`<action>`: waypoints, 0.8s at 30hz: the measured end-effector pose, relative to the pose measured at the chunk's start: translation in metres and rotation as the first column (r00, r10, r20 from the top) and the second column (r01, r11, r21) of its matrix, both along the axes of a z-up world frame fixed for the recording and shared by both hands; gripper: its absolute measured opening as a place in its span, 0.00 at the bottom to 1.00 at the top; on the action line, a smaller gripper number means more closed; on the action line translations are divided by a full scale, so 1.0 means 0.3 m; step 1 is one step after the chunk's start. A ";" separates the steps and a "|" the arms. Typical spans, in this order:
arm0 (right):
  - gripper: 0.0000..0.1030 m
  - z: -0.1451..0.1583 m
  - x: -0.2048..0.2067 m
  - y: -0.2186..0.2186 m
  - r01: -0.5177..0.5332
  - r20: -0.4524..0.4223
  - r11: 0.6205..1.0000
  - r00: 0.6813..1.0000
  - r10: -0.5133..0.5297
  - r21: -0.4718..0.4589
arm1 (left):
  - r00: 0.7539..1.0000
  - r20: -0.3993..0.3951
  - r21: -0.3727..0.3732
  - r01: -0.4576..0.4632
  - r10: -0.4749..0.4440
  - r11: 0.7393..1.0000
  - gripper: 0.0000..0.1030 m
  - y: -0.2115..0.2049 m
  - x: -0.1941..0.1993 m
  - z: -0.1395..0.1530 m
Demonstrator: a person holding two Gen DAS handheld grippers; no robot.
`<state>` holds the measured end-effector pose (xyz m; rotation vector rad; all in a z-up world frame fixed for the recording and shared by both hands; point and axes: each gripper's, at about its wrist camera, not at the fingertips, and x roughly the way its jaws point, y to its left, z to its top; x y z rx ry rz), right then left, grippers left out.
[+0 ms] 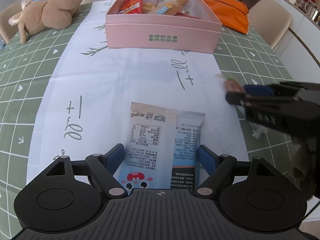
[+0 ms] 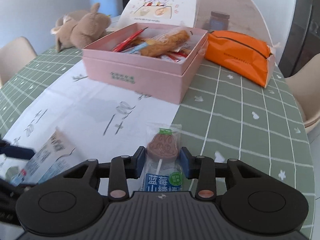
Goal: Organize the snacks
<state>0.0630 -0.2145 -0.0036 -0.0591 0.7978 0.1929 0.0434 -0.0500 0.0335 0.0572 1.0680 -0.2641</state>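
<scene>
Your right gripper (image 2: 162, 163) is clamped on a wrapped lollipop (image 2: 162, 147): its blue pads press the clear wrapper from both sides at the brown candy head, with the white stick and the blue label running back toward the camera. The packet hangs over the near edge of the white sheet (image 2: 84, 108) where it meets the green checked tablecloth (image 2: 240, 104). Your left gripper (image 1: 162, 158) stands with its jaws wide, one blue pad on each side of a white and blue snack packet (image 1: 160, 138) that lies flat, back side up, on the white sheet; the pads sit just beside the packet's edges, and you cannot tell from the left wrist view whether they touch it. From that same view the right gripper shows as a blurred dark shape at the right edge, with a brownish thing at its tip. The pink box (image 1: 163, 34) stands open at the far end of the sheet, already holding several snacks, among them a red packet (image 1: 133, 5) and a long golden bar in clear wrap (image 2: 166, 43). A brown plush toy (image 1: 50, 14) lies far left of the box, and an orange pouch (image 2: 238, 55) lies just to its right.
</scene>
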 end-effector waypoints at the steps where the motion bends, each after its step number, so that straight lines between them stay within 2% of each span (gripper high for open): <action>1: 0.36 0.001 -0.019 -0.005 -0.004 -0.004 1.000 1.000 0.004 0.001 | 1.000 0.001 0.003 0.001 -0.001 1.000 0.84 -0.002 0.000 -0.001; 8: 0.35 0.028 -0.142 -0.070 0.028 -0.020 0.999 0.999 -0.027 0.033 | 0.999 0.005 0.030 0.049 -0.049 0.998 0.85 -0.015 -0.009 -0.005; 11: 0.35 0.040 -0.179 -0.098 0.055 -0.004 0.998 0.998 -0.055 0.024 | 1.000 0.011 -0.022 0.025 -0.025 0.999 0.78 0.011 -0.021 0.009; 14: 0.35 0.054 -0.208 -0.115 0.071 0.018 0.997 0.997 -0.071 0.004 | 0.999 0.051 -0.090 0.010 -0.005 0.996 0.67 0.043 -0.040 0.052; 15: 0.35 0.059 -0.217 -0.121 0.077 0.025 0.997 0.997 -0.077 0.001 | 0.997 0.071 -0.113 0.011 -0.003 0.994 0.12 0.052 -0.037 0.078; 17: 0.35 0.068 -0.223 -0.136 0.084 0.029 0.996 0.996 -0.085 0.008 | 0.993 0.116 -0.127 0.006 0.009 0.992 0.16 0.065 -0.014 0.137; 20: 0.35 0.080 -0.222 -0.144 0.097 0.036 0.995 0.995 -0.098 0.020 | 0.980 0.197 -0.125 -0.003 0.028 0.992 0.13 0.082 0.046 0.228; 22: 0.35 0.086 -0.217 -0.139 0.109 0.047 0.994 0.993 -0.110 0.013 | 0.981 0.191 -0.127 0.001 0.023 0.992 0.13 0.085 0.087 0.253; 24: 0.35 0.084 -0.213 -0.133 0.122 0.047 0.992 0.991 -0.123 0.009 | 0.989 0.149 -0.130 0.017 0.002 0.991 0.15 0.077 0.109 0.239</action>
